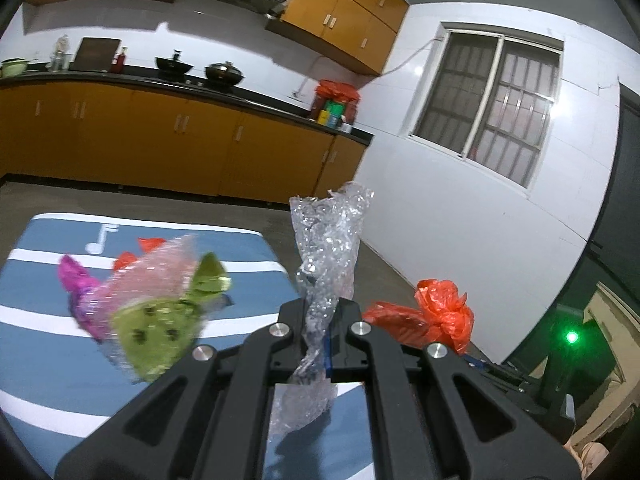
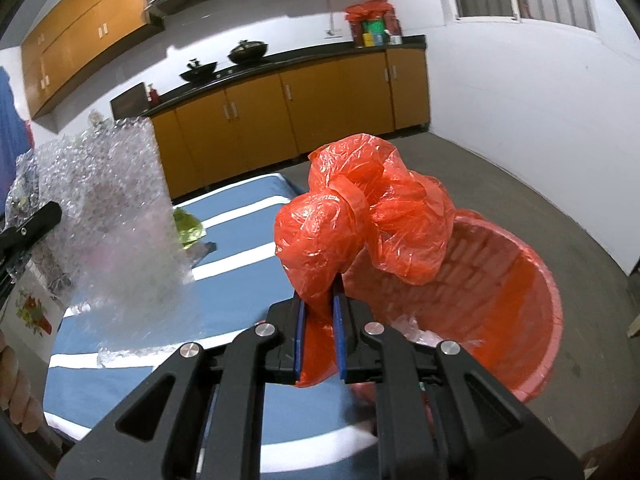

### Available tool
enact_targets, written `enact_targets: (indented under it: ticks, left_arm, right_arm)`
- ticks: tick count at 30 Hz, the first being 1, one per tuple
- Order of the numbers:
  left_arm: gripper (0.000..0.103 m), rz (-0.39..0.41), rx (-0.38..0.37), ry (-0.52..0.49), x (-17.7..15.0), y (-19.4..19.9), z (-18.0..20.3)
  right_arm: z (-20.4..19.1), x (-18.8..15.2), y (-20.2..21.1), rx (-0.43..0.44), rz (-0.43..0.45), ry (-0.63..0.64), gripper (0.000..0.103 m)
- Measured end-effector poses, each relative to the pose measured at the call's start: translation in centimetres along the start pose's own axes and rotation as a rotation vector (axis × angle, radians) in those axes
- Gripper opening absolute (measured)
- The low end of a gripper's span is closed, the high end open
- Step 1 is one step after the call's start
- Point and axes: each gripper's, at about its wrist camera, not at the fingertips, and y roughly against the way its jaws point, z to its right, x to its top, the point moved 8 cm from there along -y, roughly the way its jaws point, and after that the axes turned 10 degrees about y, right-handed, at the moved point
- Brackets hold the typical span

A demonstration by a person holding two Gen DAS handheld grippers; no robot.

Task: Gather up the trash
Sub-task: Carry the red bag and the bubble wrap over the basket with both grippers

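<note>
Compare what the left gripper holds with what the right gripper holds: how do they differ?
Left gripper is shut on clear bubble wrap; right gripper is shut on a red plastic bag. The bubble wrap is see-through and stands as a tall strip; the red plastic bag is bunched and knotted, beside the red bin. Both are crumpled plastic, pinched at the bottom.

My left wrist cam looks forward, tilted down over the blue mat (image 1: 48, 320), cabinets (image 1: 160, 136) far. Right cam tilts steeper, close above the red bin (image 2: 536, 320). Both share mat, cabinets, window wall (image 1: 460, 200).
</note>
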Motion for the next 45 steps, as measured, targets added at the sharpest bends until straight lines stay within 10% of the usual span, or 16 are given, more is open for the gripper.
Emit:
enact_targets:
  ticks: [41,45]
  left_arm:
    - [0.004,-0.209,-0.214,-0.042,-8.7,-14.6,13.2]
    - [0.022,-0.236,-0.190,-0.040,-9.7,-15.4,12.7]
  right_arm:
    - [10.3,-2.2,-0.9,-0.125,-0.010,-0.162,0.014]
    - [10.6,-2.4,-1.0,-0.114,-0.006,-0.165,0.021]
